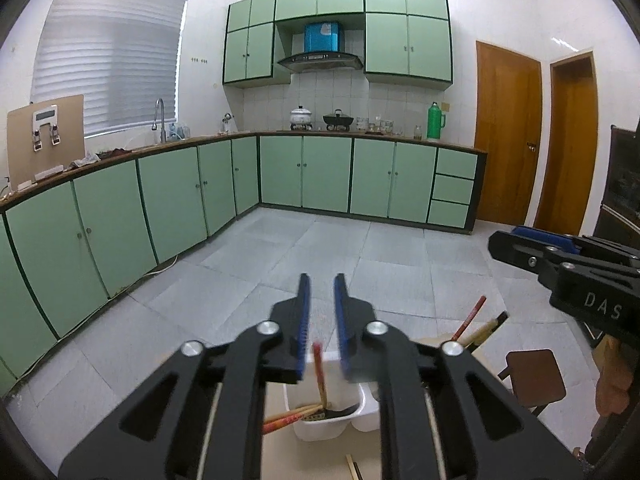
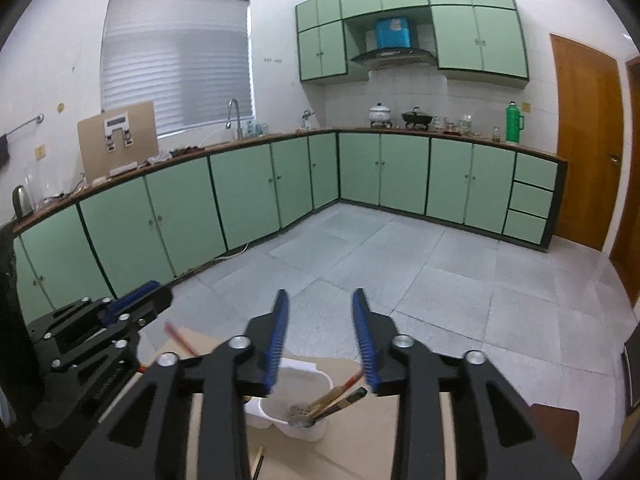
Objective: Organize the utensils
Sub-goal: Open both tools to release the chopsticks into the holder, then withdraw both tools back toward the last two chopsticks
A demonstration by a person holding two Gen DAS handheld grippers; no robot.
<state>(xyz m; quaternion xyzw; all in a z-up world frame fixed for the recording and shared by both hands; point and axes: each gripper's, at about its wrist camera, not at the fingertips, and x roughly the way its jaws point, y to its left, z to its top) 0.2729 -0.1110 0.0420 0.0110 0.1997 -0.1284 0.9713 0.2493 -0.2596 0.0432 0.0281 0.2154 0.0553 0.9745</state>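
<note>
Judging by appearance, the chopsticks (image 1: 320,376) in the white holder (image 1: 332,424) are deemed light, stiff and slippery; mid-shaft gripping is advised. Both grippers' jaws are parted, nothing clamped.

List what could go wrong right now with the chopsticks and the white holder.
1. The red chopstick stands between the open jaws of the left gripper with nothing pressing on it; it may tip out of the white holder.
2. Chopsticks lean over the rim under the right gripper; a bump could spill them.
3. The light holder sits near the table edge and could slide.
</note>
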